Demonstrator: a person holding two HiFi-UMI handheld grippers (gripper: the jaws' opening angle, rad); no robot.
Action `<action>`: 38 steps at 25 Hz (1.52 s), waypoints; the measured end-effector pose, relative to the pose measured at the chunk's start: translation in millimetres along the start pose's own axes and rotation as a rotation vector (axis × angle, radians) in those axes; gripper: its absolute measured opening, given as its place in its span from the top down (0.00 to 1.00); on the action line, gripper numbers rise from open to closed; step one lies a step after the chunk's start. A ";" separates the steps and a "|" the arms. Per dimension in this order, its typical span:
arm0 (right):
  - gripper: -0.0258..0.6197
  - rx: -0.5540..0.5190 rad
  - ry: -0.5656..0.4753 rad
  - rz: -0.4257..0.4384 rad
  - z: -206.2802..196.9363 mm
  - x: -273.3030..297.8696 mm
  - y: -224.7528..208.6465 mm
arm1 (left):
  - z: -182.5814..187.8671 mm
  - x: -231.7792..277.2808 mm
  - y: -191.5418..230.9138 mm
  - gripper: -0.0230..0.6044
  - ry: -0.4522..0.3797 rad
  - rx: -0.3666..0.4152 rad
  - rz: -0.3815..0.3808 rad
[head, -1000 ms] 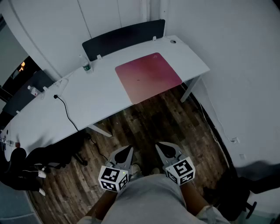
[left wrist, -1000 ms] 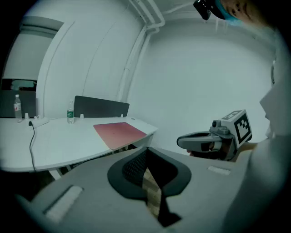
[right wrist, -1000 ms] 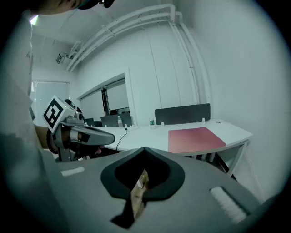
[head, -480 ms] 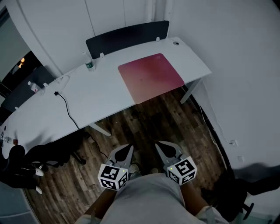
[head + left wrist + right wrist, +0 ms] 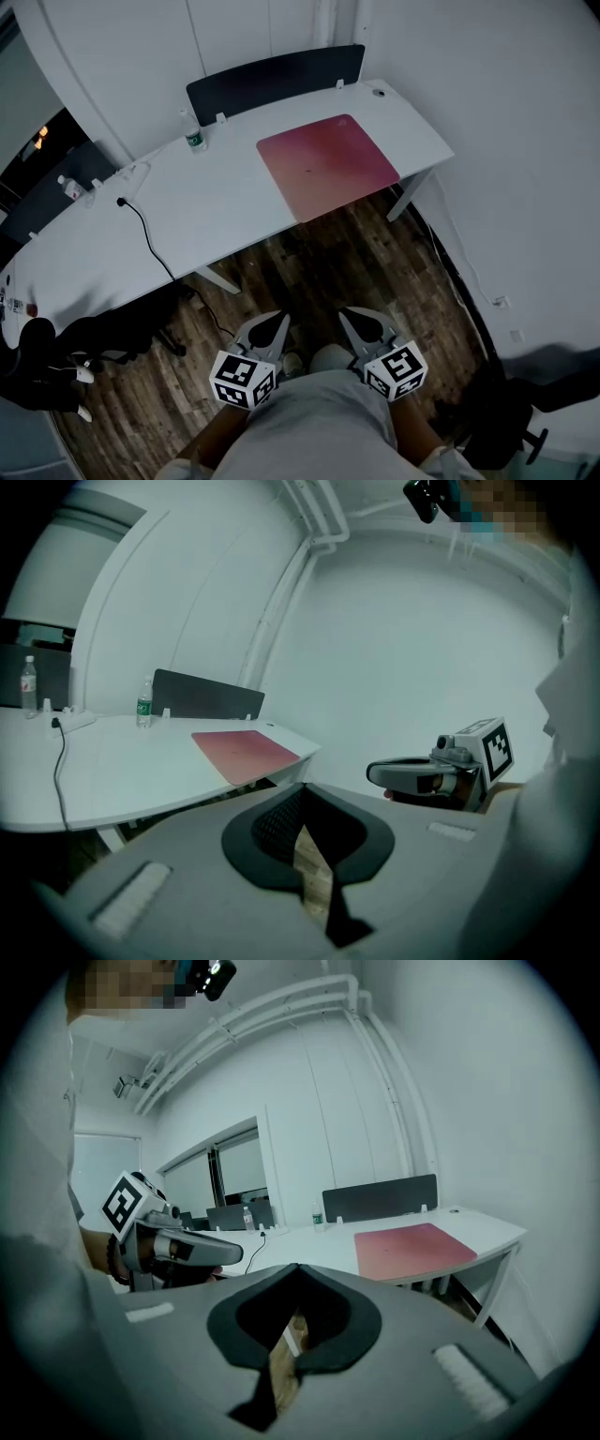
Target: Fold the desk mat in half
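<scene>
Still, left gripper (image 5: pixel 269 328) and right gripper (image 5: pixel 364 325) stay shut, desk mat (image 5: pixel 328 167) flat.

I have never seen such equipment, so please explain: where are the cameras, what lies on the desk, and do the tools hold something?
A person holds a two-jaw tool in each hand. One camera sits on the person's head and looks down; the other two ride on the tools. The left tool and the right tool are both shut and empty, away from the white desk. On it are a pink desk mat, flat and unfolded, a bottle and a black cable.
</scene>
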State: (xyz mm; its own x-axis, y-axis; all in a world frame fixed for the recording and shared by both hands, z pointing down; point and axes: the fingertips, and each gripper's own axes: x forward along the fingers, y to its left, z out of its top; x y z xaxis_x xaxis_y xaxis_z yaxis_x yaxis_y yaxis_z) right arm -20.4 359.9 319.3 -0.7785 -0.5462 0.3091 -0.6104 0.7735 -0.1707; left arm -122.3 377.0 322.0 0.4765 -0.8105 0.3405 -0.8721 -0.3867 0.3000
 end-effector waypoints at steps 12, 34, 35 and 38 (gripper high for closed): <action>0.95 0.012 0.043 -0.001 1.6 36.5 -62.4 | 16.3 54.0 32.3 0.93 0.019 0.005 0.016; 0.95 -0.175 0.076 0.208 94.3 171.1 -222.8 | 121.2 222.7 123.8 0.93 -0.044 -0.060 0.214; 0.95 -0.180 0.079 0.212 95.0 173.8 -227.3 | 123.4 226.2 125.1 0.93 -0.046 -0.058 0.222; 0.95 -0.186 0.094 0.213 94.4 181.1 -239.7 | 128.2 234.1 125.0 0.93 -0.036 -0.043 0.237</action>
State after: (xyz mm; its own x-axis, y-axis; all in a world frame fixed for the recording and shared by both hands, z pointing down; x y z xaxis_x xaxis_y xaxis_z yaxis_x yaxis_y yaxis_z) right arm -28.8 45.2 327.8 -0.8640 -0.3398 0.3716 -0.3909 0.9178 -0.0696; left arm -134.0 82.5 325.1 0.2543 -0.8917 0.3743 -0.9532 -0.1656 0.2531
